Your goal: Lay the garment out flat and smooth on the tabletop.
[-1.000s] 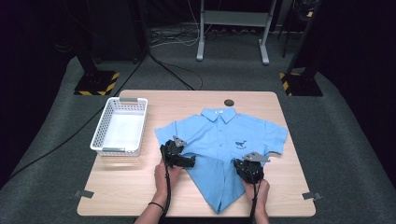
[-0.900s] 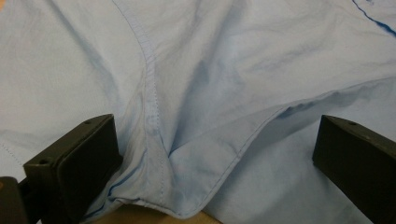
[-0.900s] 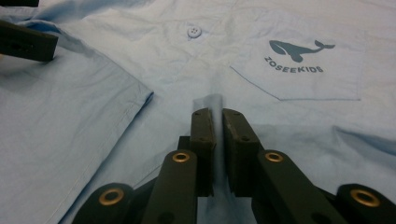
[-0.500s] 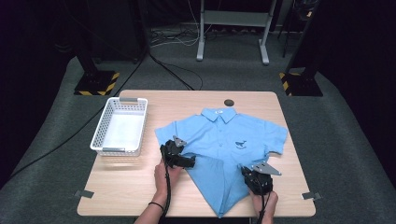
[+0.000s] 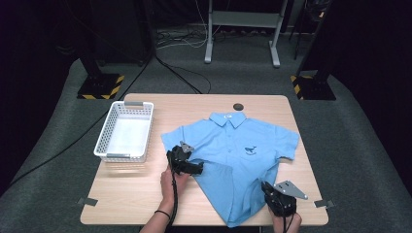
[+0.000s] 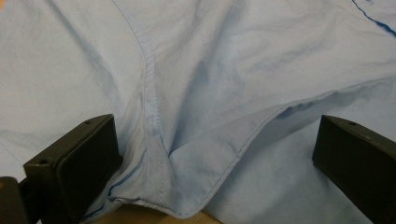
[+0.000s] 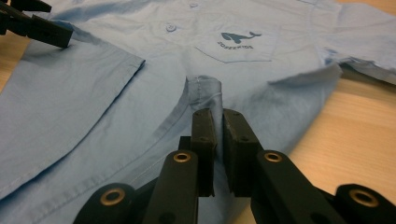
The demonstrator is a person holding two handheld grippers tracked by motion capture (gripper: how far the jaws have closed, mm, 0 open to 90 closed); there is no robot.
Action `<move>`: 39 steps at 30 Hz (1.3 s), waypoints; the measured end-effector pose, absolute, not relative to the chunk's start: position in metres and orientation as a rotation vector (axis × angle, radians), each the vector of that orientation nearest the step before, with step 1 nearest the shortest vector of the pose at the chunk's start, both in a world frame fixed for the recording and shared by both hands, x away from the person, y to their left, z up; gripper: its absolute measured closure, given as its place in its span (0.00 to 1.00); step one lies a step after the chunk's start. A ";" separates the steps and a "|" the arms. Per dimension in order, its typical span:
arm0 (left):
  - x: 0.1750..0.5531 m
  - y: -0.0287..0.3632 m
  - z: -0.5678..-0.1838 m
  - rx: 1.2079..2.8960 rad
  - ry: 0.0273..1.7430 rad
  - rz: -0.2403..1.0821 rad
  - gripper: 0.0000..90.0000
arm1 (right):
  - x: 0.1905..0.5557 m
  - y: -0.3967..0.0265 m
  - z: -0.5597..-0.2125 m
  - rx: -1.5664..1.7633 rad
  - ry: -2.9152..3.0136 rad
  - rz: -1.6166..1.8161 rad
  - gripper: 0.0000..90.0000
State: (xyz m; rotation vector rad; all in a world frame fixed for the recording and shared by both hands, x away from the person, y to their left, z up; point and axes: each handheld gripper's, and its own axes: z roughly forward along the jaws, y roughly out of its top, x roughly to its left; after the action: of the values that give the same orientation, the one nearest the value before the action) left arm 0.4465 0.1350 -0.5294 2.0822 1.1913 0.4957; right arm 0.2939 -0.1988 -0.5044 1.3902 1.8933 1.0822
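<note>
Shirt [image 5: 233, 160], light blue w/ whale logo, lies face-up mid-table [image 5: 145, 194], collar at 12 o'clock, white basket [image 5: 124, 131] at 9. Right gripper [image 7: 217, 140], jaws clamped on a pinch of hem fabric at 5 o'clock (cloth ridges up). Left gripper [image 6: 210, 154], jaws wide apart, rests over the side seam by the sleeve. Looks like a fold being set up; next, left needs to close on its edge.

- A light blue short-sleeved shirt [image 5: 243, 160] is lying front-up on the wooden table, collar pointing toward the far edge, sleeves spreading out to both sides.
- A dark whale emblem [image 7: 238, 38] is showing on its chest pocket.
- Its lower part is narrowing toward the near edge, with one side folding inward and a fabric ridge [image 7: 205, 91] bunching up.
</note>
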 end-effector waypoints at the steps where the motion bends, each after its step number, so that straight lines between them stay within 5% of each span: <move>1: 0.447 0.135 -0.529 2.082 1.191 0.496 0.00 | 0.290 -0.201 -0.504 1.392 1.886 1.081 0.93; 10: 0.447 0.135 -0.529 2.082 1.192 0.495 0.00 | 0.261 -0.224 -0.507 1.436 1.834 1.062 0.92; 17: 0.447 0.135 -0.529 2.082 1.191 0.496 0.00 | 0.242 -0.246 -0.504 1.479 1.801 1.029 0.82; 28: 0.447 0.135 -0.529 2.084 1.190 0.496 0.00 | 0.233 -0.267 -0.488 1.507 1.759 1.099 0.45; 39: 0.447 0.135 -0.529 2.084 1.191 0.495 0.00 | 0.307 -0.231 -0.509 1.501 1.997 0.981 0.08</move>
State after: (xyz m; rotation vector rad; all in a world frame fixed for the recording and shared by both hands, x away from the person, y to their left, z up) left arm 0.4465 0.1350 -0.5294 2.0837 1.1912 0.4955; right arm 0.3074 -0.2308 -0.5092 1.5006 1.9966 0.9813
